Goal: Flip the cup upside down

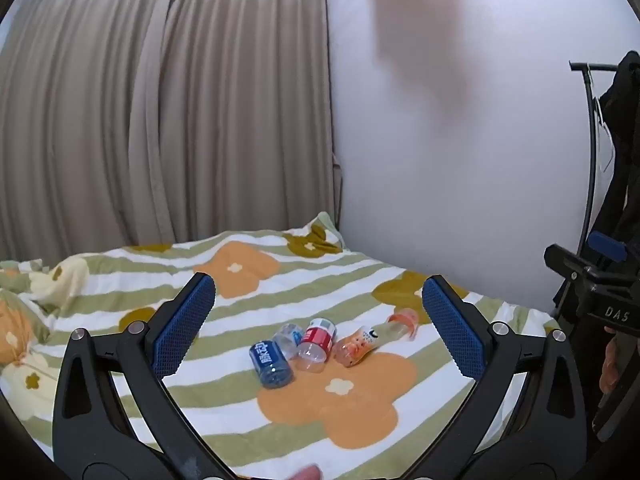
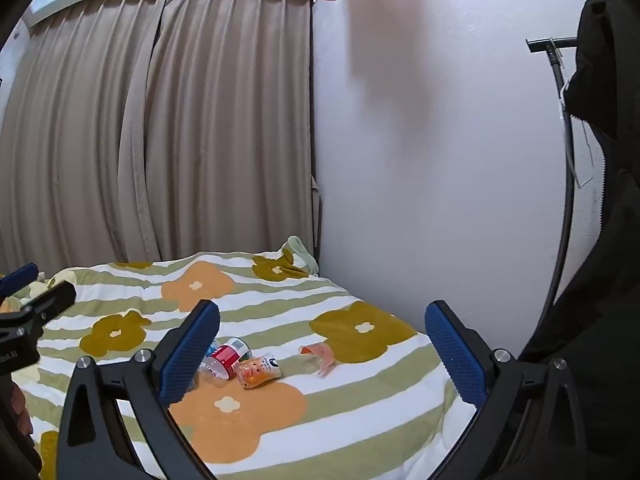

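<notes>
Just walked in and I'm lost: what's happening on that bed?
A person holds two handheld grippers above a floral striped blanket. Both the left gripper and right gripper are open and hold nothing. Several small clear plastic cups lie on their sides in a cluster: a blue-labelled cup, a red-labelled cup, an orange-patterned cup and a clear orange-rimmed cup. None has been flipped upside down yet.

Four cups lie on their sides in a row on the blanket (image 1: 340,412): the leftmost cup (image 1: 270,362) nearest, a second cup (image 1: 289,336) just behind it, a third cup (image 1: 317,342) to their right, and a fourth cup (image 1: 358,346) further right. Beyond that, a handled piece (image 1: 404,320) seems to touch it. The curtain (image 1: 160,112) hangs behind the bed, the wall (image 1: 460,140) to its right.
</notes>
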{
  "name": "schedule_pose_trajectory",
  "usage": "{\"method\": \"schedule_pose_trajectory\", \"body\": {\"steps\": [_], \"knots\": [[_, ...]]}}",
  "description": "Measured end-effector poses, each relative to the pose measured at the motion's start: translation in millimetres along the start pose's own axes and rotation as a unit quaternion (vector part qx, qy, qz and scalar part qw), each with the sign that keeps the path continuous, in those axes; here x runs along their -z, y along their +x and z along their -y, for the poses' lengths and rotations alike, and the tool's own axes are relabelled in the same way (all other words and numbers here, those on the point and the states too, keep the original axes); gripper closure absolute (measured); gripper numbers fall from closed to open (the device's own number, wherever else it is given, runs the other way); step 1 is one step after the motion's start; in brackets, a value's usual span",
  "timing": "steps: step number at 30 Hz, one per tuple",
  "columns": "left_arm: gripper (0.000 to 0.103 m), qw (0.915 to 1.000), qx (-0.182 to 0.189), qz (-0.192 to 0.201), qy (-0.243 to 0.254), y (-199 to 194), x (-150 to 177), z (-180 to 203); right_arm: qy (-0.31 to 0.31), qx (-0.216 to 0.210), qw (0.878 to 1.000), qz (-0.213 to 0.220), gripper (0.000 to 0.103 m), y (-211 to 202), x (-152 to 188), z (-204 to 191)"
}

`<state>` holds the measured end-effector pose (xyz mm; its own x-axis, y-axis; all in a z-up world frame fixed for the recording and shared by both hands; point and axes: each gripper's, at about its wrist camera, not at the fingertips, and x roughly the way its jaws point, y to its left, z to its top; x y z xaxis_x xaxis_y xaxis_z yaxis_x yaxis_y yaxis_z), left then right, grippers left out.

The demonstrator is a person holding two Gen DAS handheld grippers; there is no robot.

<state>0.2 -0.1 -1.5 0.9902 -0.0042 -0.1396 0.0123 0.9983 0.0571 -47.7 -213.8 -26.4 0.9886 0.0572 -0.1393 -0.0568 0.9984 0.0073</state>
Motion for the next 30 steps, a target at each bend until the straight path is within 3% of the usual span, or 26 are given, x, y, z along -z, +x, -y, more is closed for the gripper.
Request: {"method": "schedule_pose_trajectory", "body": {"steps": [4,7,30], "knots": [[0.0,0.9997,-0.005,0.025,-0.003,-12,0,4,-0.007,-0.002,1.0,-0.003,0.001,-6,1,-2],[0.0,0.9999,-0.005,0.01,-0.006,-5,-6,8,0.004,0.003,1.0,-0.008,0.001,-5,-5,2],[0.0,0.9999,0.001,0.014,-0.009,-11,-14,4,-0.009,0.004,1.0,-0.013,0.001,-8,-8,2]]}}
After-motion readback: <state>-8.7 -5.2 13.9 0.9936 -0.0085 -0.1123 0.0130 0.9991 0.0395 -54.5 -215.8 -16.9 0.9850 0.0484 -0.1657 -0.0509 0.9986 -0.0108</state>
